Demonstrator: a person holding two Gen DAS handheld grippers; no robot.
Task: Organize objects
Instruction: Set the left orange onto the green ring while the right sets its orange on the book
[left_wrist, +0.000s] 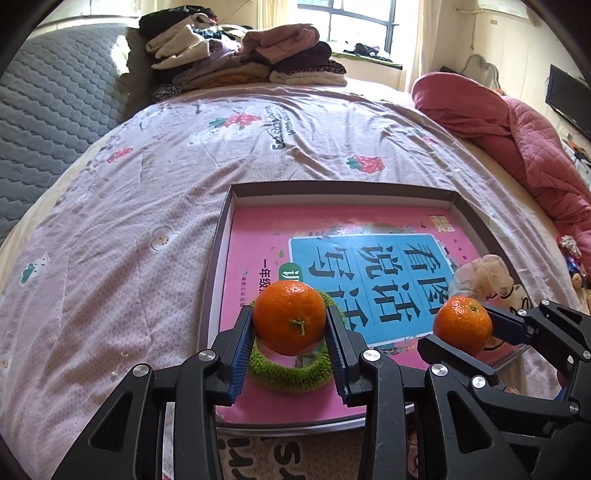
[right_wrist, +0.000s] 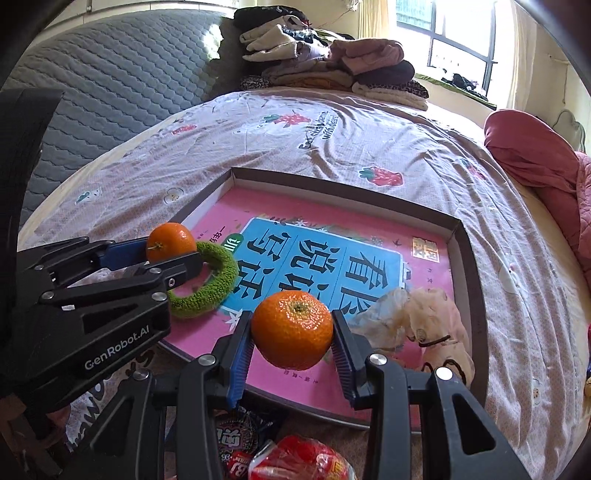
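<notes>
My left gripper (left_wrist: 289, 325) is shut on an orange mandarin (left_wrist: 289, 317), held above the near left part of a shallow brown tray (left_wrist: 332, 186). It also shows in the right wrist view (right_wrist: 170, 243). My right gripper (right_wrist: 292, 330) is shut on a second mandarin (right_wrist: 292, 328), above the tray's near edge; it shows in the left wrist view (left_wrist: 461, 323). In the tray lie a pink book (left_wrist: 258, 240), a green fuzzy ring (left_wrist: 288, 380) under the left mandarin, and a crumpled plastic bag with a pale toy (right_wrist: 424, 321).
The tray (right_wrist: 458, 225) sits on a bed with a lilac strawberry-print cover (left_wrist: 147, 192). Folded clothes (left_wrist: 240, 51) are piled at the far end, with a red quilt (left_wrist: 517, 133) on the right. Red snack packets (right_wrist: 291, 458) lie before the tray.
</notes>
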